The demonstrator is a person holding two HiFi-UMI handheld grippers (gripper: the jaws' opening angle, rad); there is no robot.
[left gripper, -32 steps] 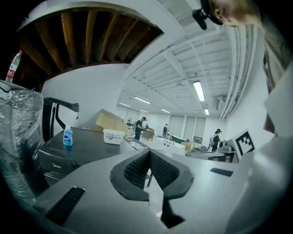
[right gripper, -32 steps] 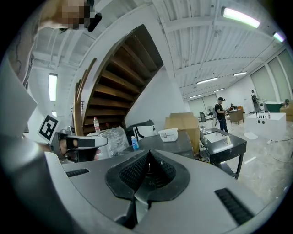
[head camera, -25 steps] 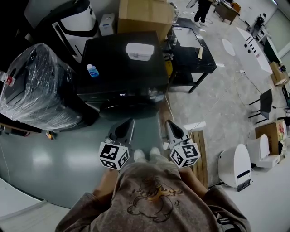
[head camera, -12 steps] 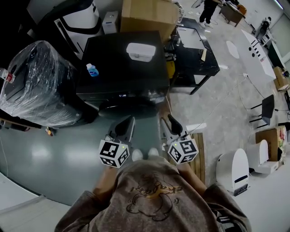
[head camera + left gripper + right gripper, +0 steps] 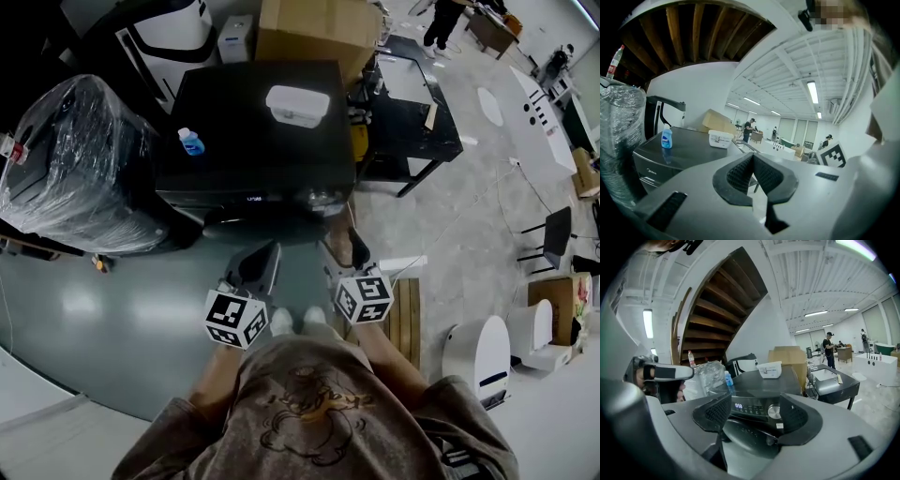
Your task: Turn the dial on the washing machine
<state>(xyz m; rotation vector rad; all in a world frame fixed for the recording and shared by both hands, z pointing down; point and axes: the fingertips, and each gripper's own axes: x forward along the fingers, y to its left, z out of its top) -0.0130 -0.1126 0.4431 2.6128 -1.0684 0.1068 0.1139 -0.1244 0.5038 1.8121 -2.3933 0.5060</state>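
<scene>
Glossy grey-green floor [image 5: 122, 319] runs up to a dark washing machine [image 5: 253, 131], which stands under the wooden underside of a staircase [image 5: 722, 301]. On its flat top sit a small blue bottle [image 5: 191, 143] near the left edge and a white lidded box [image 5: 297, 105] towards the back. A bulky plastic-wrapped load [image 5: 80, 164] crowds the machine's left side, a cardboard box [image 5: 314, 28] stands behind it, and a black table [image 5: 412, 122] stands just to its right. A wooden pallet [image 5: 405, 314] lies on the floor by the person's right side.

The dial [image 5: 774, 411] is a round silver knob on the front control panel, right of a small lit display [image 5: 738, 406] and above the dark round door.

The right gripper [image 5: 754, 416] points at the panel. Its jaws have just been opening and now stand wide apart with nothing between the pads. The dial shows through the gap, closer to the right pad, still ahead and untouched, and nothing blocks the way to it.

The left gripper [image 5: 753, 168] is held beside the other one, its ribbed pads pressed together on nothing.
</scene>
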